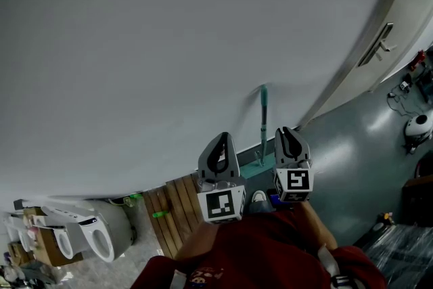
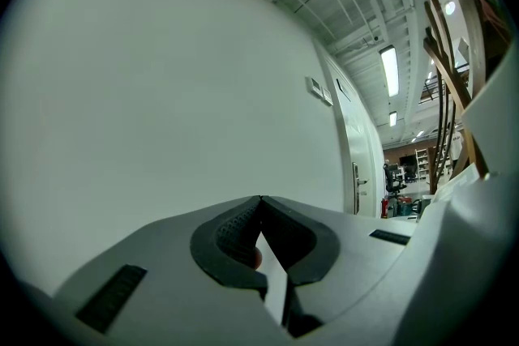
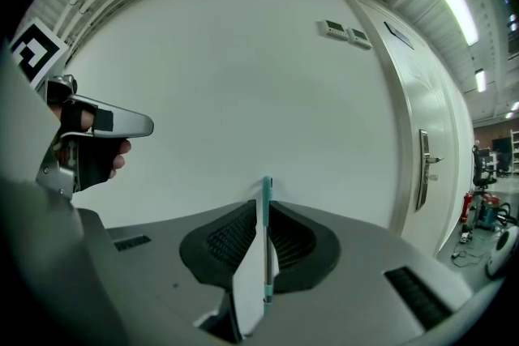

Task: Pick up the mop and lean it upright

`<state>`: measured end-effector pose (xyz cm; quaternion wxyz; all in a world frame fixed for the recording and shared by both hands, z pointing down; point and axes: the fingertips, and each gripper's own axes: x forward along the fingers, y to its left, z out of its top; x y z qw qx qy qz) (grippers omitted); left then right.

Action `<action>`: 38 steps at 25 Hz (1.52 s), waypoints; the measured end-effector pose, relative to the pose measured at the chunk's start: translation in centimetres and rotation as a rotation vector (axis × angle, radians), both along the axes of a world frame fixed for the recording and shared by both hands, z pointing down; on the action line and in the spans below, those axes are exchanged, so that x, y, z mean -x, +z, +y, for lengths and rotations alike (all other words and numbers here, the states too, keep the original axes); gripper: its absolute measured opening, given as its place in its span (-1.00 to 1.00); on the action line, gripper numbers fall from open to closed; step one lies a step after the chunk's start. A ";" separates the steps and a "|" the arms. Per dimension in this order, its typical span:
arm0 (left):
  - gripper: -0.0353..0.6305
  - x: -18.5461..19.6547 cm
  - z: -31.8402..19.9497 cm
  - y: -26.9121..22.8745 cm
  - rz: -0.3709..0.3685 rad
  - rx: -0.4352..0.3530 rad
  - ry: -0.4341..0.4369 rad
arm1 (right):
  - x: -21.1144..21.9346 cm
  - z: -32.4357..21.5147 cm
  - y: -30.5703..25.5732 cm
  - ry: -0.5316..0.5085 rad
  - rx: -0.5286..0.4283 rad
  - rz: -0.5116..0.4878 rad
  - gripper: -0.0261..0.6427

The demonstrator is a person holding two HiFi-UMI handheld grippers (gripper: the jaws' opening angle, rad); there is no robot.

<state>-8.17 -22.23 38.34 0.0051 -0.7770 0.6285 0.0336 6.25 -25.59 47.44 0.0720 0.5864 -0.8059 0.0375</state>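
The mop (image 1: 263, 120) stands upright against the white wall (image 1: 149, 44), its teal grip on top, a grey shaft below and its teal head (image 1: 260, 165) on the floor. Both grippers hang level in front of the wall, one on each side of the mop. My left gripper (image 1: 220, 145) is shut and empty; its tips meet (image 2: 260, 198). My right gripper (image 1: 289, 137) holds nothing. In the right gripper view its jaws (image 3: 260, 202) stand a narrow gap apart, and the mop (image 3: 265, 192) shows through that gap, farther off at the wall.
A white door (image 1: 385, 17) with a lever handle (image 1: 377, 44) is to the right of the mop. Wooden slats (image 1: 177, 213) lie on the floor to the lower left, with white fixtures (image 1: 95, 237) beyond. Cables and a round white device (image 1: 417, 125) sit far right.
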 end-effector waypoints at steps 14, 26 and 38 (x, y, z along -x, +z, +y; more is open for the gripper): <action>-0.85 0.3 0.0 0.4 -0.008 0.000 0.005 | 1.0 0.6 -3.2 -0.022 -0.025 -0.044 -0.87; -0.85 0.0 0.3 -0.3 -0.017 -0.016 0.016 | 0.8 1.6 -8.5 -0.048 -0.101 -0.074 -0.87; -0.85 0.0 0.4 -0.5 -0.015 -0.013 0.018 | 0.7 1.5 -8.4 -0.040 -0.100 -0.054 -0.87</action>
